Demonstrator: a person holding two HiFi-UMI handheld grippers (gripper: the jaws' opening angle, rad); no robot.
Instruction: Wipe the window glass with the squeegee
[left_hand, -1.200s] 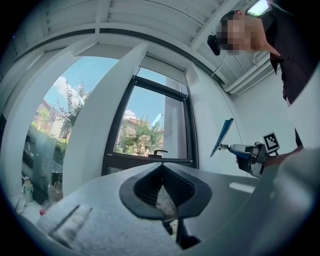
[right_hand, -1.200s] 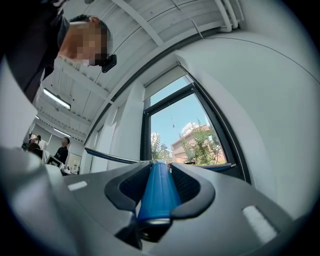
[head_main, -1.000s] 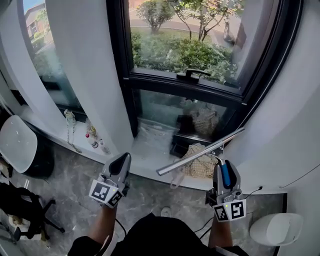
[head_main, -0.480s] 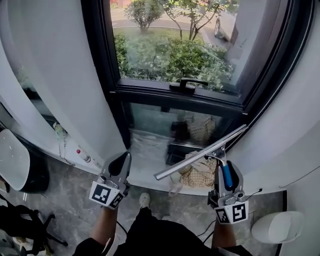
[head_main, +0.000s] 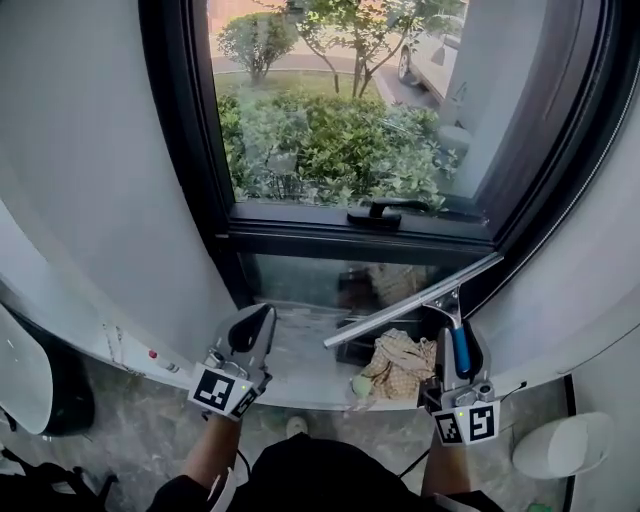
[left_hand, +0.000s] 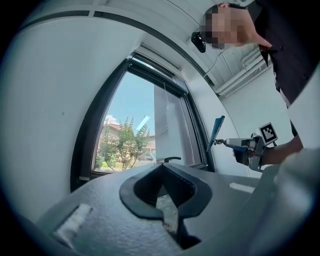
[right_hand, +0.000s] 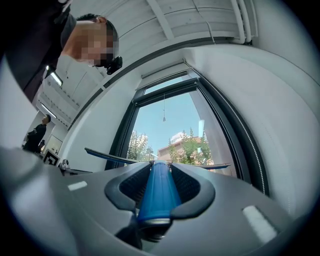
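**A:** Head view first. The right gripper (head_main: 459, 350) has its fingers pinching the blue handle of the squeegee (head_main: 412, 301). The blade slants up to the right in front of the lower pane. It looks to be off the window glass (head_main: 330, 120), though that's hard to call from above. The left gripper (head_main: 255, 325) hangs near it on the left, carrying nothing. A crumpled cloth (head_main: 400, 362) lies on the sill (head_main: 300, 355) under the blade.

**B:** The left gripper view backs that up: fingers pressed together, nothing between them. It also catches the squeegee edge-on over by the frame, an angle the head view doesn't give.

**A:** The right gripper view is the only one that shows the grip properly. The handle lies straight along the fingers, clamped from both sides, with the blade crossing ahead. No sill or cloth in it, though.

**B:** Risks? The window handle (head_main: 375, 212) sticks out on the bar between the panes, so a long blade swept past there could snag on it. A tilted blade would probably lift at one end and leave streaks. And that round handle might twist in the fingers once it's pressed against the glass.
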